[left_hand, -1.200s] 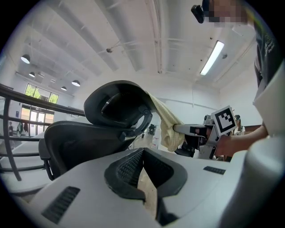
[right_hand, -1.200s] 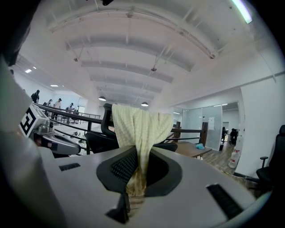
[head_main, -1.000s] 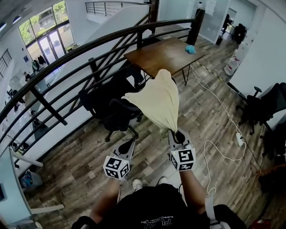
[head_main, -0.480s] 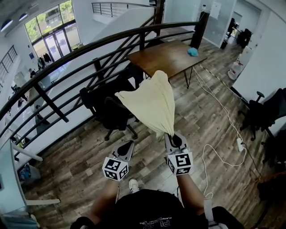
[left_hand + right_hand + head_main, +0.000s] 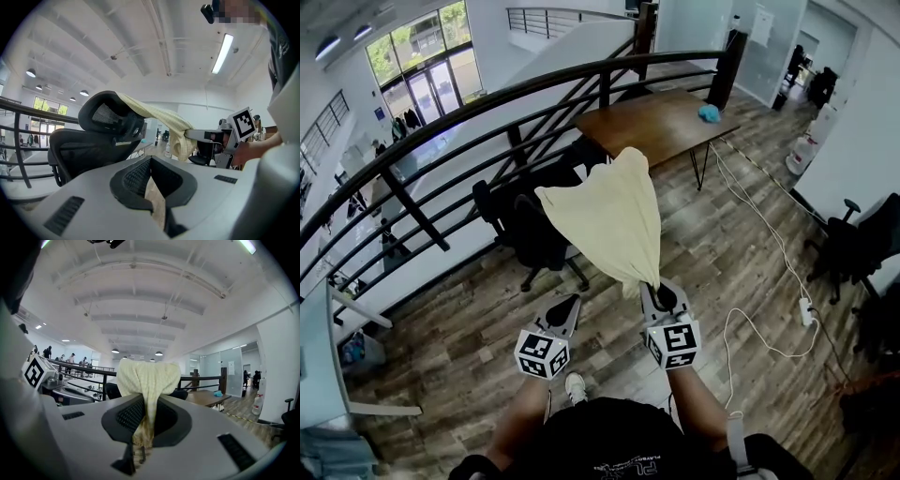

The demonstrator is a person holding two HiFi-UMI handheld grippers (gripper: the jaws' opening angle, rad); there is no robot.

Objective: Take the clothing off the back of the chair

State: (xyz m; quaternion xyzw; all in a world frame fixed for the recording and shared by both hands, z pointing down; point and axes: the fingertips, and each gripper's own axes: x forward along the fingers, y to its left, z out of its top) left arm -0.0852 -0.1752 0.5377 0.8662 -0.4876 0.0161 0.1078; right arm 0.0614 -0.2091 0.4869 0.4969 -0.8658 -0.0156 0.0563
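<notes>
A pale yellow garment runs taut from the headrest of a black office chair down to my right gripper, which is shut on its near end. In the right gripper view the cloth is pinched between the pads, with the gripper level and the chair behind it. My left gripper hovers beside the right one, short of the chair, shut and holding nothing. From the left gripper I see the garment still draped over the headrest.
A curved black railing runs behind the chair, with a drop to a lower floor beyond it. A wooden table carrying a small teal thing stands further back. A white cable lies on the floor to the right, near another black chair.
Both grippers have shifted slightly left together, and the garment follows, still stretched from the headrest. The right grip has not changed.
</notes>
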